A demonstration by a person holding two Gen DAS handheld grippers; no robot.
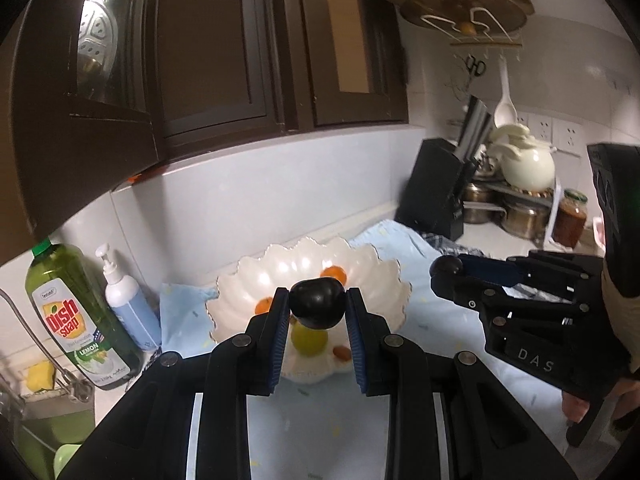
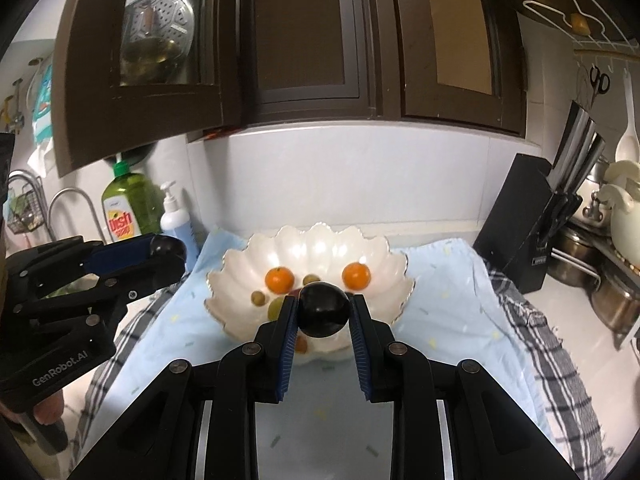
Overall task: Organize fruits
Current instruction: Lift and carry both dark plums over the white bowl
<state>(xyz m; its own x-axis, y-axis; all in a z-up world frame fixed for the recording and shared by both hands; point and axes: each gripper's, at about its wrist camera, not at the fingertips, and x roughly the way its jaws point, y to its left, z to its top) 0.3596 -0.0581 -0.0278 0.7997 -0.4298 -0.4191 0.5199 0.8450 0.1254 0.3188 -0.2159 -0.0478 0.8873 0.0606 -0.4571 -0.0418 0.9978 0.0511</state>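
Left gripper (image 1: 318,308) is clamping a dark plum (image 1: 317,303); right gripper (image 2: 324,310) is clamping a second dark plum (image 2: 323,309), both above the scalloped white bowl (image 2: 240,264). Only the right view is showing two tangerines (image 2: 279,279) inside. Blue cloth (image 2: 448,320) is lying bare right of the bowl.

left gripper (image 1: 318,306) jaws clamped | right gripper (image 2: 324,310) jaws clamped, angled down

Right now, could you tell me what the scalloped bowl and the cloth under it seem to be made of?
The scalloped bowl looks like glazed ceramic or porcelain: glossy cream surface with bright highlights on its flutes. The cloth looks like woven cotton: matte light blue, wrinkled, with a checked, frayed edge.
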